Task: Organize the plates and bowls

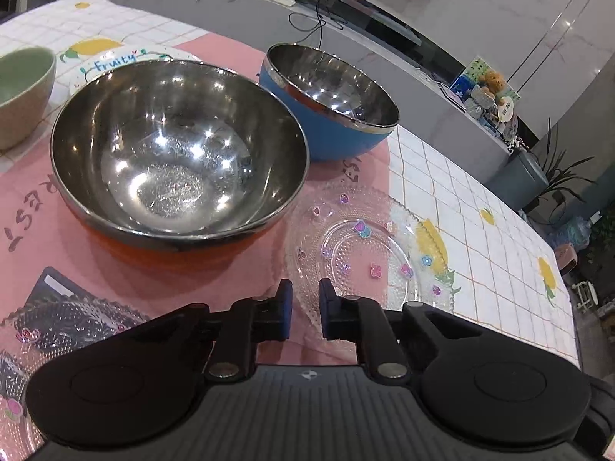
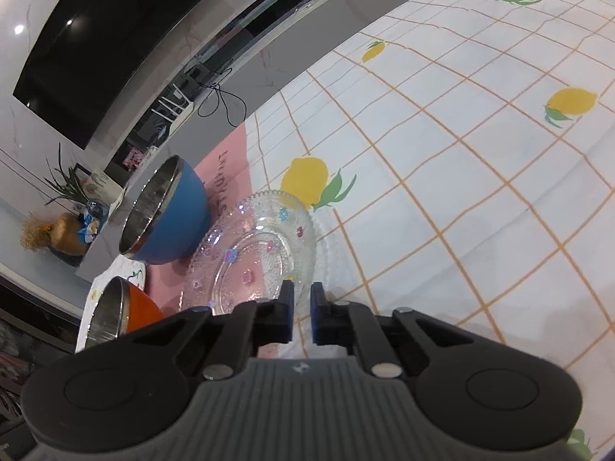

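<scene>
Both grippers, L (image 1: 305, 309) and R (image 2: 302, 313), are pinched on near rim of the same clear glass plate (image 1: 369, 246), just beside blue bowl (image 1: 330, 103). Risk: thin slick rim slips, or uneven lift tilts plate into bowl.

Blue bowl (image 1: 346, 142), orange bowl (image 2: 144, 307), lemon-print checked cloth (image 2: 461, 176).

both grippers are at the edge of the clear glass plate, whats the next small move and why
Probably a slow, level lift with both. The left gripper and right gripper are nearly closed at the near rim of the glass plate, which lies flat beside the blue bowl. Whether the pads actually pinch the rim isn't clear.
</scene>
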`<state>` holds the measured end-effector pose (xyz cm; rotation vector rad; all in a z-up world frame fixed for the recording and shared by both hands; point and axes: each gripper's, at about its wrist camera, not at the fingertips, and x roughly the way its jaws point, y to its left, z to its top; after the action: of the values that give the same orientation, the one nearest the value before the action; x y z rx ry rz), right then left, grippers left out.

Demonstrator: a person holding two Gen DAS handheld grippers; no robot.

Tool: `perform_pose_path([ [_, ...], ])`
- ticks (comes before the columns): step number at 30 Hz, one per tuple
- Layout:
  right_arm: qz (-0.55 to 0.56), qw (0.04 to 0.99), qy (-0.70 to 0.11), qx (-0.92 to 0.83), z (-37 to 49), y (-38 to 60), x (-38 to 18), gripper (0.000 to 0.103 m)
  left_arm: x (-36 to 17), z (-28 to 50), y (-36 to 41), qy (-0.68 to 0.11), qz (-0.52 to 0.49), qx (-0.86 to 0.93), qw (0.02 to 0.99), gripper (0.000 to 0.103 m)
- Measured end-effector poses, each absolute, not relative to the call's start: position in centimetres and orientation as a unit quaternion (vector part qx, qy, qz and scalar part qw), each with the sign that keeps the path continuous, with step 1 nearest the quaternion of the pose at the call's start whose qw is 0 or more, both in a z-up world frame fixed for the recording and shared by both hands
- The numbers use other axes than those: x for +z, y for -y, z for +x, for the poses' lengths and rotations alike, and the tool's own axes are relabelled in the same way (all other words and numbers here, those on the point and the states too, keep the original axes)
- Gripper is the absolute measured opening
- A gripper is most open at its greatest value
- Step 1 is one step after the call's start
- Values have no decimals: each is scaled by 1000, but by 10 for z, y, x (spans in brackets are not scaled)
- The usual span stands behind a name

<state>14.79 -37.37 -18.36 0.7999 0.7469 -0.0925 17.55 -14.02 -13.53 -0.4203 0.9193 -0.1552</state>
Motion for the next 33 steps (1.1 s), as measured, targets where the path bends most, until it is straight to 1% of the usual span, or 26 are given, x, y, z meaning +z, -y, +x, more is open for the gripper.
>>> perform_pose_path([
  [10, 385, 846, -361, -70, 110, 394, -178, 5, -127, 145, 155, -477, -191, -100, 852, 13],
  [14, 417, 833, -355, -79, 89, 407, -182, 4, -127, 140, 163, -480, -184, -110, 850, 14],
  [15, 422, 831, -354, -77, 87, 409, -183, 6, -126, 140, 164, -481, -180, -107, 851, 16],
  [17, 424, 830, -352, -78, 84, 412, -183, 12, -125, 142, 162, -480, -179, -97, 854, 25],
  [19, 417, 838, -341, -89, 81, 414, -179, 13, -123, 143, 157, -466, -185, -90, 860, 33],
  [20, 410, 844, -334, -94, 79, 416, -176, 20, -122, 146, 156, -459, -189, -88, 864, 36],
  [21, 407, 847, -328, -97, 79, 418, -175, 30, -122, 147, 153, -451, -194, -87, 867, 38],
  [22, 406, 849, -323, -99, 79, 420, -174, 33, -122, 149, 152, -446, -198, -87, 868, 40],
  [23, 407, 850, -320, -100, 80, 422, -174, 34, -123, 151, 152, -444, -198, -86, 870, 40],
  [30, 385, 858, -323, -103, 94, 418, -178, 34, -127, 162, 162, -427, -180, -89, 881, 40],
  [31, 382, 859, -325, -102, 96, 416, -179, 33, -129, 165, 166, -430, -179, -89, 880, 40],
  [33, 379, 861, -325, -98, 100, 412, -181, 26, -132, 167, 169, -428, -173, -93, 882, 40],
])
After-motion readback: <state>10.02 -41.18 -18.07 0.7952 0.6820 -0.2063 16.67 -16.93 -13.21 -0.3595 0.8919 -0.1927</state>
